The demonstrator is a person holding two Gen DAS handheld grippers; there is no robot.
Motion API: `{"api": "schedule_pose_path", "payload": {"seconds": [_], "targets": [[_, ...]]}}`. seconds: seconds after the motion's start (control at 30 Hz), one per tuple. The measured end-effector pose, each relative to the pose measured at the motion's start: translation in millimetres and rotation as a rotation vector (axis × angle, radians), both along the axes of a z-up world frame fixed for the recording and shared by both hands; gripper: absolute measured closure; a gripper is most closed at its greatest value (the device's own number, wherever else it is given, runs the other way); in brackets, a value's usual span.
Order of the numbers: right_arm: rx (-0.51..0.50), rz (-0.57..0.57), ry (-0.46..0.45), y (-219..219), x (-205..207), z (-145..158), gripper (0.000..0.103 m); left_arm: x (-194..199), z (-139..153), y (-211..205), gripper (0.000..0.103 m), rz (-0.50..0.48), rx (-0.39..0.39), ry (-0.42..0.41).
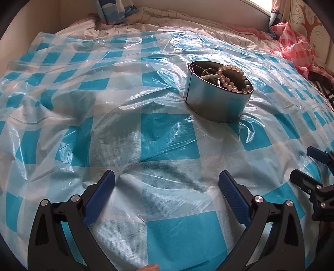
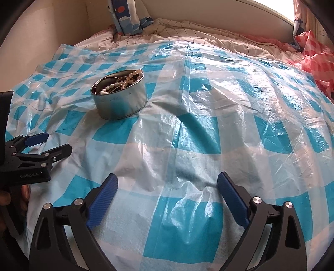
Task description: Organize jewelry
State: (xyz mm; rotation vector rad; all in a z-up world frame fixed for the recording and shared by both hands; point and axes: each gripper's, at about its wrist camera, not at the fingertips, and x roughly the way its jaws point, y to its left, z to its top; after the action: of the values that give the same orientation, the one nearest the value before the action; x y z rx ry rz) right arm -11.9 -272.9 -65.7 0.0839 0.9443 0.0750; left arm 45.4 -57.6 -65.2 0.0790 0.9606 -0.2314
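Resting on a crinkled blue-and-white checked plastic sheet (image 1: pixel 146 133), one round shiny metal tin (image 1: pixel 217 98) holds the jewelry: a strand of pale pink round beads (image 1: pixel 231 77), a strand of smaller white beads (image 2: pixel 108 88), and some thin metal pieces that are too tangled to count. The tin stands upright on the sheet, which is spread over a bed with striped cream bedding (image 1: pixel 167 20). No jewelry lies loose on the sheet in either view.

Two tools are in view. The left tool (image 1: pixel 167 181), black with blue ribbed pads, has its two fingers spread wide apart with nothing but plastic sheet between them; it points down at the sheet, well short of the tin. The right tool (image 2: pixel 167 183), of the same make, likewise has its fingers wide apart and grips nothing, hanging over bare sheet with the tin off to its upper left. Each tool also shows at the edge of the other's view, fingers parted.

One crumpled red-and-white checked plastic sheet (image 1: pixel 296 48) lies at the bed's far right edge, and one blue patterned pillow (image 2: pixel 129 18) leans at the head. Part of a hand (image 2: pixel 6 200) shows behind the left tool.
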Motion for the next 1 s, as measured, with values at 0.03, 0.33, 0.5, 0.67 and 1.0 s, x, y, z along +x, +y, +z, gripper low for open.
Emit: {"api": "schedule_pose_path", "payload": {"seconds": [0.03,0.33,0.5,0.67,1.0], "targets": [[-0.005,0.001,0.005,0.5,0.7,-0.9,0.007,0.1,-1.0,0.0,0.007,0.000,-0.003,0.003],[-0.033,-0.021,0.026,0.7,3.8,-5.9,0.007,1.8,-3.1,-3.7,0.007,-0.003,0.023,0.005],[-0.059,-0.021,0.041,3.4,3.7,-7.9,0.007,2.4,-2.6,-4.0,0.007,-0.003,0.028,0.004],[-0.064,-0.017,0.039,4.0,1.7,-8.3,0.007,3.1,-2.2,-5.2,0.007,0.001,0.037,0.004],[-0.055,-0.019,0.036,2.3,0.3,-9.2,0.007,4.6,-2.2,-8.4,0.007,0.024,0.045,0.004]]}}
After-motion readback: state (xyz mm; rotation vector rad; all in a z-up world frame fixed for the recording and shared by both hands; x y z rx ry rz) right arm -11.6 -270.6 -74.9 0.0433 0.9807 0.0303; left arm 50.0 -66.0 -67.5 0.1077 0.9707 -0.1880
